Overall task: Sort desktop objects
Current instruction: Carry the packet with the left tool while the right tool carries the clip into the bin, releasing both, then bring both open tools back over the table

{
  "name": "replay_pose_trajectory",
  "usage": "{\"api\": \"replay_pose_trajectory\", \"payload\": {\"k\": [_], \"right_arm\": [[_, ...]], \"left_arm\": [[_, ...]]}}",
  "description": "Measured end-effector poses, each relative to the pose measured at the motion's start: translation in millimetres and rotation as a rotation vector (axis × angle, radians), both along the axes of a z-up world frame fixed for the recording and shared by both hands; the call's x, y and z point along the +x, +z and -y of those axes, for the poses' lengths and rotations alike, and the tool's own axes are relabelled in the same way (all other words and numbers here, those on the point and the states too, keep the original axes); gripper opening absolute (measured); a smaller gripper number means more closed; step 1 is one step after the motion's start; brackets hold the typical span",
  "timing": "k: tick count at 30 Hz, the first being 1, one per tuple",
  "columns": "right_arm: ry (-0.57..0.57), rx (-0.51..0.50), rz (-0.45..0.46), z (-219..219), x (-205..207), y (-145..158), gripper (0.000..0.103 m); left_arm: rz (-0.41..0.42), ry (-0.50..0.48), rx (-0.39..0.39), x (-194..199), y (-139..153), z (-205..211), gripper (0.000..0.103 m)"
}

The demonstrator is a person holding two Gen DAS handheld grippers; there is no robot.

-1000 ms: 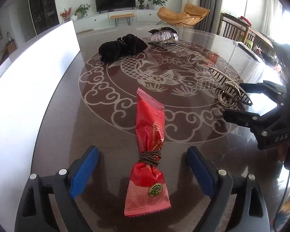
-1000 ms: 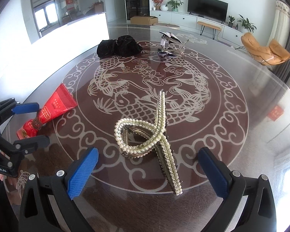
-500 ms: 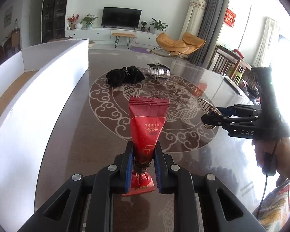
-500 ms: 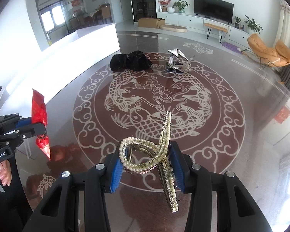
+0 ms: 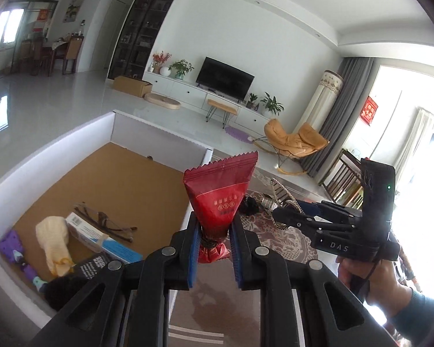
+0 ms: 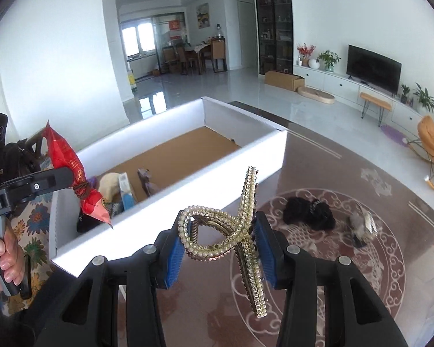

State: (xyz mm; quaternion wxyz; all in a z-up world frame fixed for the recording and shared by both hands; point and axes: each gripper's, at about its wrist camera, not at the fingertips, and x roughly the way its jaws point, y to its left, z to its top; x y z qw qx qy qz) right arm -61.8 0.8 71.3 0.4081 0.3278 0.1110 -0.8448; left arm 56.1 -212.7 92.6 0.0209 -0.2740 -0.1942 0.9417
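Daylight did all the work here, room was bright overall. In the left wrist view the window [image 5: 402,133] on the right was totally blown out, pure white, and it washed out the edge of the frame near the hand [image 5: 370,274]. The white box wall [image 6: 170,208] glowed overexposed in the right wrist view too. The glossy floor [image 6: 159,98] mirrored the far windows, and the dark table [image 6: 332,260] had a soft sheen. Heavy fisheye bending, black vignette in the corners. Focus was decent, slight softness toward the edges.
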Motion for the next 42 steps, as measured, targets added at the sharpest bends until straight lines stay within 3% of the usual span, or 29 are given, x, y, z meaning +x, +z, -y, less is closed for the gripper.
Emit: {"api": "replay_pose_trajectory", "payload": {"k": [3,6,10,13,15,16,18,20,25,27,30,36,42], "right_arm": [[0.077,-0.049,0.014,57,3,14,0.046],[0.146,-0.066,0.038,117,7,14,0.046],[0.165,0.025,0.070,189,0,-20,0.046],[0.139,0.124,0.141,220,-15,-58,0.050],[0.107,0.124,0.160,219,-21,-68,0.058],[0.094,0.098,0.159,214,-23,-66,0.065],[0.072,0.023,0.147,194,-24,-56,0.078],[0.043,-0.037,0.105,160,-20,-42,0.089],[-0.073,-0.043,-0.009,62,-12,-42,0.094],[-0.142,-0.009,-0.013,18,-14,-59,0.094],[-0.256,0.066,0.013,-48,-21,-88,0.094],[-0.444,0.154,0.068,-162,-30,-128,0.094],[-0.516,0.170,0.103,-201,-26,-145,0.094]], "left_arm": [[0.053,0.080,0.007,3,-1,48,0.019],[0.160,0.144,0.038,-2,-24,92,0.019],[0.334,0.200,0.025,-19,-70,128,0.019],[0.453,0.250,-0.010,-26,-97,134,0.025],[0.435,0.258,-0.016,-20,-102,129,0.033],[0.398,0.256,-0.035,-14,-99,123,0.036],[0.356,0.281,-0.079,-5,-92,111,0.069],[0.279,0.298,-0.115,4,-80,98,0.079],[0.139,0.222,-0.188,13,-51,40,0.081],[0.091,0.176,-0.208,13,-42,13,0.095],[0.042,0.130,-0.233,4,-34,-26,0.101],[0.075,0.039,-0.238,-19,-40,-76,0.101],[0.088,0.004,-0.260,-26,-39,-107,0.101]]}}
